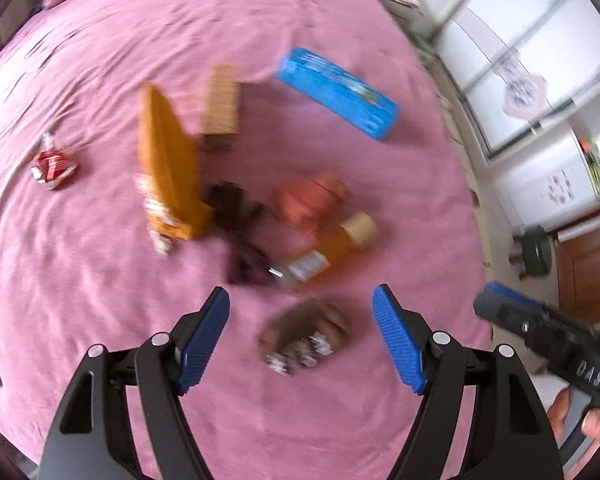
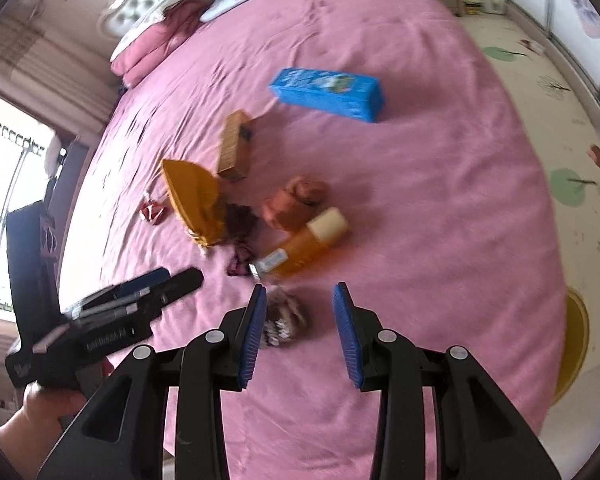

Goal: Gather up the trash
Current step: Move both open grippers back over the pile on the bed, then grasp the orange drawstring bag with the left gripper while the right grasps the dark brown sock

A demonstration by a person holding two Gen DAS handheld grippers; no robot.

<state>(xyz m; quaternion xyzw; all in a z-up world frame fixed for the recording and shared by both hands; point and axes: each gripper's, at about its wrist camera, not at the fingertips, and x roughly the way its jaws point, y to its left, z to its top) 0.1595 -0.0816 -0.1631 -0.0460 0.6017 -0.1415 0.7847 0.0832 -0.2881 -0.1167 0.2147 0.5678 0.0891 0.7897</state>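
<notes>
Left wrist view: the left gripper [image 1: 300, 340] hangs with jaws wide over a brown wrapper [image 1: 304, 336] on the bed [image 1: 380, 208]. The right gripper [image 2: 300, 336] is likewise wide and empty. Nothing appears collected yet; the red wrapper [image 1: 52, 166], bottle [image 1: 332, 248] and boxes remain.

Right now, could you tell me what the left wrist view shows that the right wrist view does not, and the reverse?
Only the left wrist view shows the open left gripper from behind and the white sliding wardrobe doors on the right. Only the right wrist view shows the open right gripper from behind, the bright window, the pillows and the patterned floor. Both show the pink bedsheet, blue box, orange bag, amber bottle, red wrapper and brown wrapper.
</notes>
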